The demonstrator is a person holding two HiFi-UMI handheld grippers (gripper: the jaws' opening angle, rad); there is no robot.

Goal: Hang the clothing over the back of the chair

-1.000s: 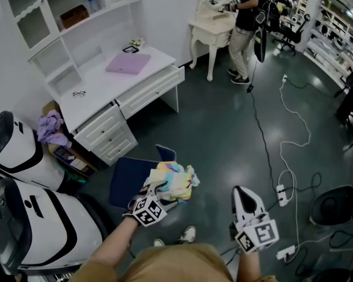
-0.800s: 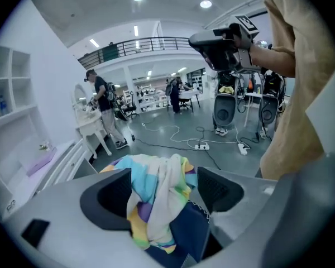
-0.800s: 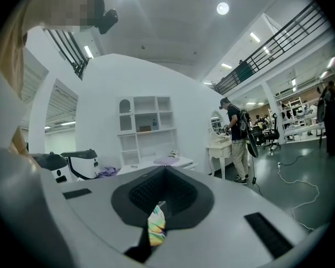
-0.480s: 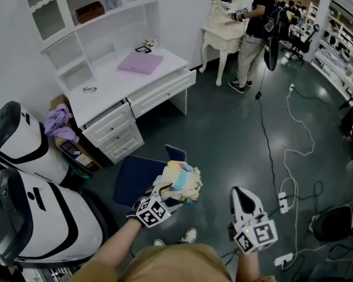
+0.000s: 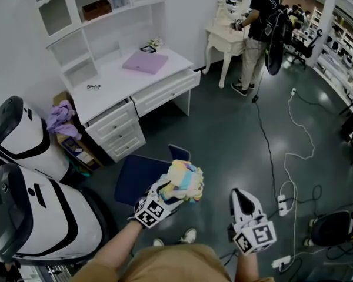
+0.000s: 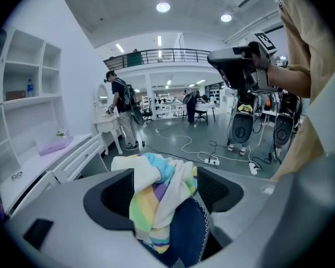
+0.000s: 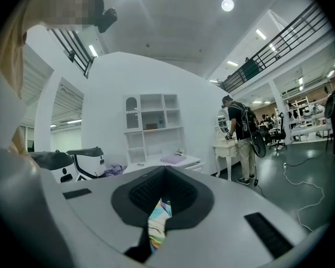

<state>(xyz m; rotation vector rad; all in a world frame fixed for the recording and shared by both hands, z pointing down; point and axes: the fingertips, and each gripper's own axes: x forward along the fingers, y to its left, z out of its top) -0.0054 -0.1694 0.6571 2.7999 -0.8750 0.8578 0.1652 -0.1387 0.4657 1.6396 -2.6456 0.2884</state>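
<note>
Left gripper (image 5: 166,191) fingers clamp the bunched clothing (image 5: 186,179), held high over the blue chair (image 5: 132,178), likely to clear its back; right gripper (image 5: 242,194) fingers closed, waiting alongside.

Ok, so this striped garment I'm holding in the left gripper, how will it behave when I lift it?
Probably floppy: the striped garment sits bunched in soft folds and droops between the left gripper's jaws. Likely light for its bulk, since one gripper alone carries it above the chair. Loose ends may well swing or snag as it moves.
</note>
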